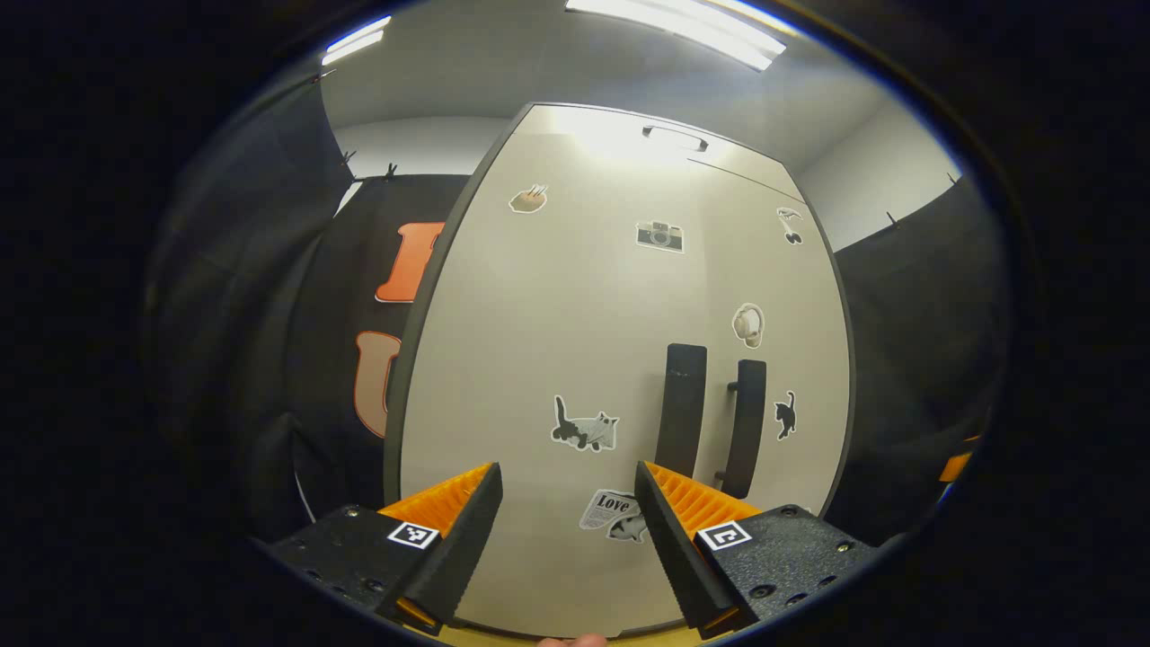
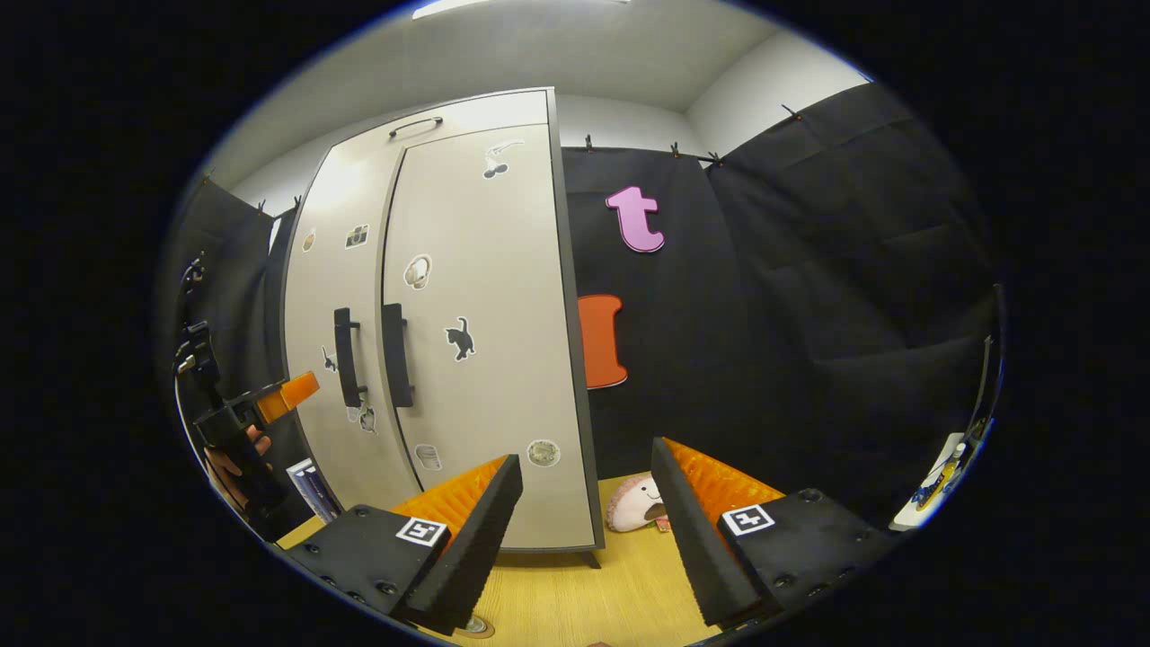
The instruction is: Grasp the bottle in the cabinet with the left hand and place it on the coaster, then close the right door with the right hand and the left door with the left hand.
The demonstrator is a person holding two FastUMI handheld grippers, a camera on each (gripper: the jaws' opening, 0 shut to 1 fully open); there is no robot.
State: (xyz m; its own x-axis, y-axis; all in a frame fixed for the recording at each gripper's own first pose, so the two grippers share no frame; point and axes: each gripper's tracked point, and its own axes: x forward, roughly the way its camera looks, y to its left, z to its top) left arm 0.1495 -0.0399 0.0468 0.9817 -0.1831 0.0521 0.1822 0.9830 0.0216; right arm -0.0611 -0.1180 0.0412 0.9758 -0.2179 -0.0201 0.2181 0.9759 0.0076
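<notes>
Cabinet [image 2: 467,314]: flat, smooth, stickered rectangular doors [image 1: 584,314].

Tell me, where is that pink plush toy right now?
In the right gripper view, the plush toy lies on the wooden table, just right of the cabinet.

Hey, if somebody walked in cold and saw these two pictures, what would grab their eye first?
Probably the tall pale cabinet dotted with stickers, both doors looking shut, two dark handles side by side at its middle. In the right gripper view, a pink plush toy lies on the wooden table beside the cabinet's foot.
</notes>
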